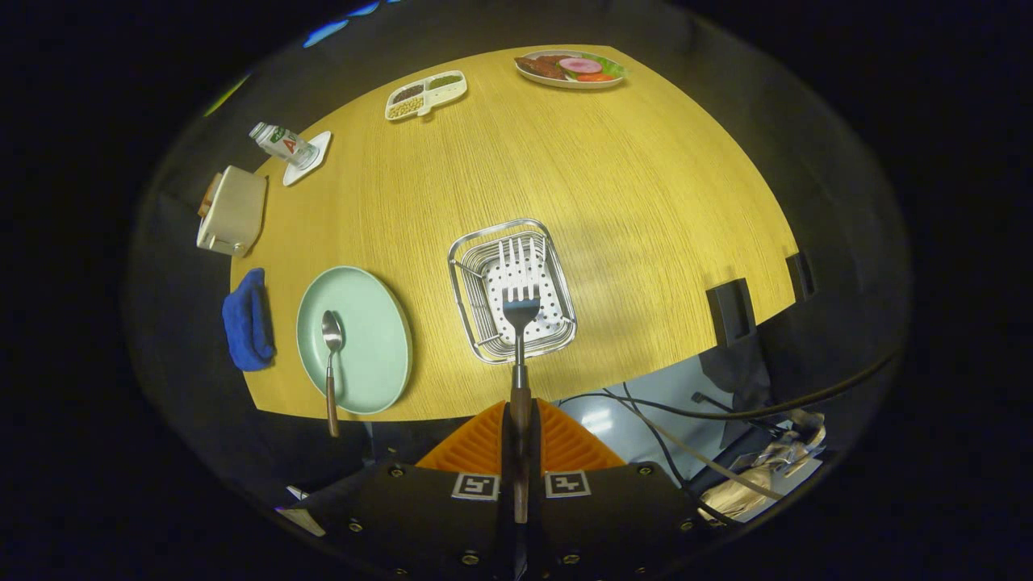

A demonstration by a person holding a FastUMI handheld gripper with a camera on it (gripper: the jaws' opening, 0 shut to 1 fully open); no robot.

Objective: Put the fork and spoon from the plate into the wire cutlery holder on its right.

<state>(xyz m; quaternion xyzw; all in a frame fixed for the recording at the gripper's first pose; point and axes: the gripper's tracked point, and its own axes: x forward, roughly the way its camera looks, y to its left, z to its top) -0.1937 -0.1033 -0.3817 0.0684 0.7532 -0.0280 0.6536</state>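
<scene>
My gripper (520, 432) is shut on the wooden handle of a fork (520, 323), held high above the table. The fork's steel tines point forward and sit over the wire cutlery holder (555, 343), a square wire basket with a white perforated floor. Left of the holder lies a pale green plate (371, 323). On that plate rests a spoon (331, 359), bowl toward the table's middle and wooden handle sticking out past the plate's near rim and the table edge.
A blue cloth (248, 320) lies left of the plate, a cream toaster (232, 211) beyond it. A bottle on a white coaster (286, 145), a divided snack tray (425, 94) and a food plate (571, 68) line the far side. Cables (686, 411) trail below the near edge.
</scene>
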